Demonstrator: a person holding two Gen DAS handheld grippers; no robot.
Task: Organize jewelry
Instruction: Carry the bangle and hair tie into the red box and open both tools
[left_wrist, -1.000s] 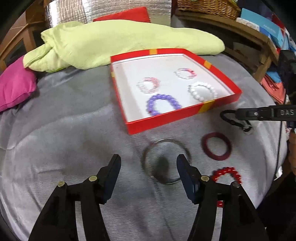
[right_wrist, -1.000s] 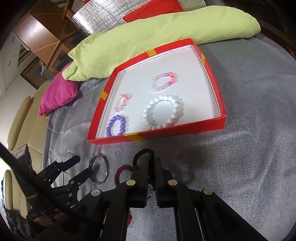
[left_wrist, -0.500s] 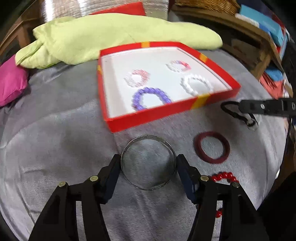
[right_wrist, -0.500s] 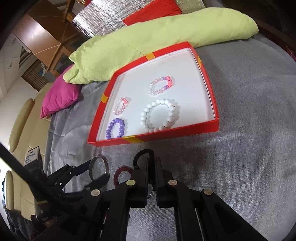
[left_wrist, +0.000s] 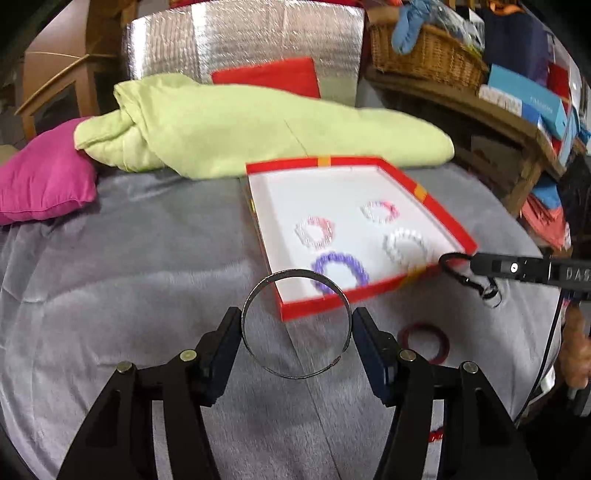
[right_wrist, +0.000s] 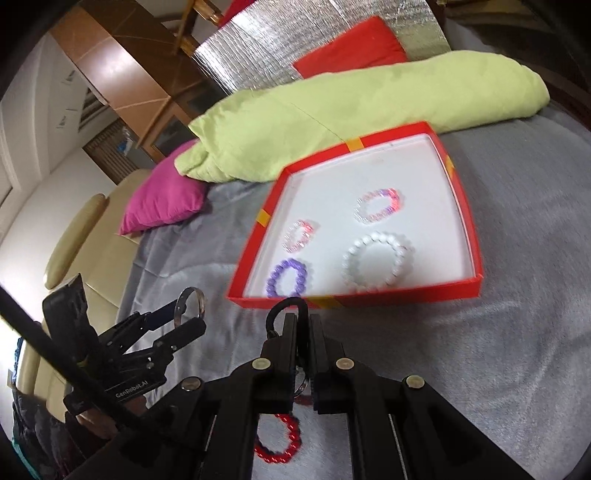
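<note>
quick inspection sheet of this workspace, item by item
surface: grey blanket, wrinkled.
job's things: red box holds four bead bracelets, among them a purple bracelet and a white bracelet; outside it on the blanket lie a dark red bangle and a red bead bracelet.
clutter: green pillow, pink cushion, both behind the box.
grippers: left gripper clamps a metal bangle, lifted off the blanket; right gripper shut on a black clip.
cables: black cable by the right gripper.
surroundings: wicker basket and boxes on a shelf, silver foil panel.
</note>
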